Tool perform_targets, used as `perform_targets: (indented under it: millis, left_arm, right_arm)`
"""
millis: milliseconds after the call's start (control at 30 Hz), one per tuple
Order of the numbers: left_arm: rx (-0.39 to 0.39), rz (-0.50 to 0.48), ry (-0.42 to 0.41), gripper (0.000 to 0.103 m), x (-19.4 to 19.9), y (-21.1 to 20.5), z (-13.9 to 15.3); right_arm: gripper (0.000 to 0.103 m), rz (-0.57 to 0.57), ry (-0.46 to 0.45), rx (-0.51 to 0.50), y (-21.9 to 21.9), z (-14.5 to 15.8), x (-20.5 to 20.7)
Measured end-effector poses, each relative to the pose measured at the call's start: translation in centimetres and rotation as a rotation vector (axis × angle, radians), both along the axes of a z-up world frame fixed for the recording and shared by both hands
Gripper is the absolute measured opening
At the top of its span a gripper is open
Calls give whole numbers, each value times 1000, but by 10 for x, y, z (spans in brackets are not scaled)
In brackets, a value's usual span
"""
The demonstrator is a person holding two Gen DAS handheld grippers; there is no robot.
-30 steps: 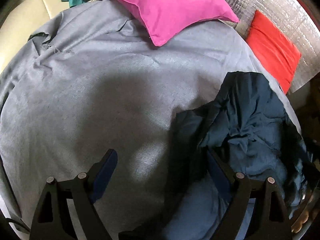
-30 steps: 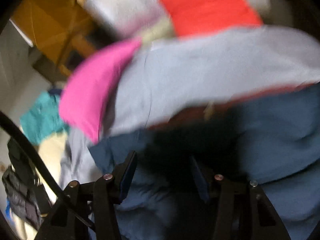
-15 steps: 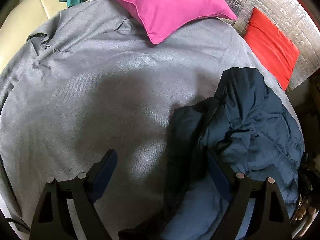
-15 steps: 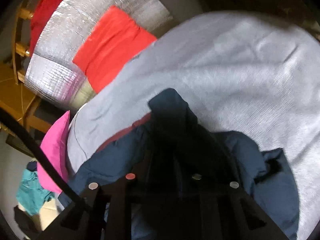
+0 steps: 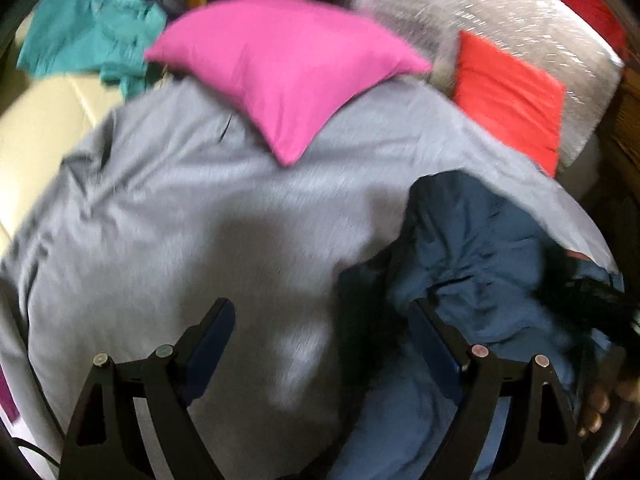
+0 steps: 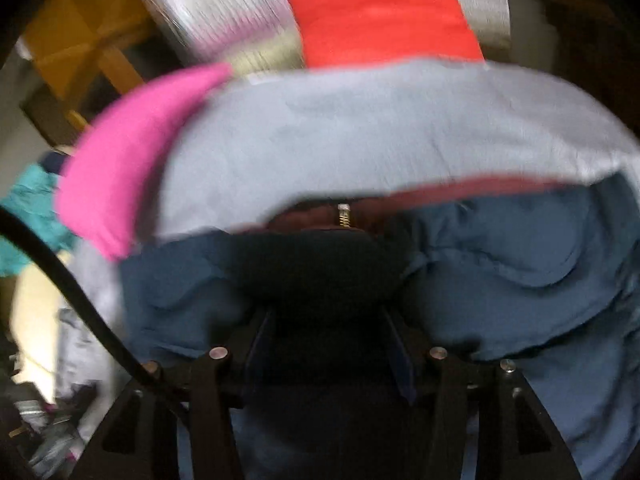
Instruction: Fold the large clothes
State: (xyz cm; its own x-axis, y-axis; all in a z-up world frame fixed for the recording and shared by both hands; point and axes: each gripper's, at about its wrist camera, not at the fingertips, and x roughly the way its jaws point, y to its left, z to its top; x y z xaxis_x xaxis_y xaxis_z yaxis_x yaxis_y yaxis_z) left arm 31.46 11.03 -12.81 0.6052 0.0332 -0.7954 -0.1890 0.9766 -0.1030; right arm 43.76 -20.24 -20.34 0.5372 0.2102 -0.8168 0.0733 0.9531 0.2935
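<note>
Navy jacket [image 6: 520,264] now nearer right claw [image 6: 328,344].

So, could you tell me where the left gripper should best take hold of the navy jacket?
Probably the jacket's near-left edge, where it meets the bare grey sheet. The left gripper stands open just above that border and could come down from above. The fabric there looks bunched into thick folds, so there should be a ridge to pinch. The right gripper already has dark jacket fabric between its fingers.

A pink pillow [image 5: 288,80] lies beside a red cushion [image 5: 508,104] against silver padding [image 5: 500,12].
</note>
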Motion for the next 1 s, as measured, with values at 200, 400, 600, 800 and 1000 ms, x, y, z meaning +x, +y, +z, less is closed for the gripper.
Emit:
perform_targets:
  millis: [200,400,600,800,1000]
  left_arm:
    - [79,-99,-114,89,-14,-24,21]
    - [157,-193,-224,89,-35,-56,38]
    - [245,-254,-285,89,-51,-90,46]
    - [249,-262,-297,89,-52,-105,49]
    - [258,-257,-294,89,-51,-112,48]
  right_arm:
    - [58,-37,-116,105,-36,40,-44]
    - [58,-192,-234,82,-98,54,-127]
    - [52,-268,-178,135,-144,27,-166]
    - [48,-253,-135,173,-162,9,-159]
    - [49,-242,-120,213,-169,0,-151]
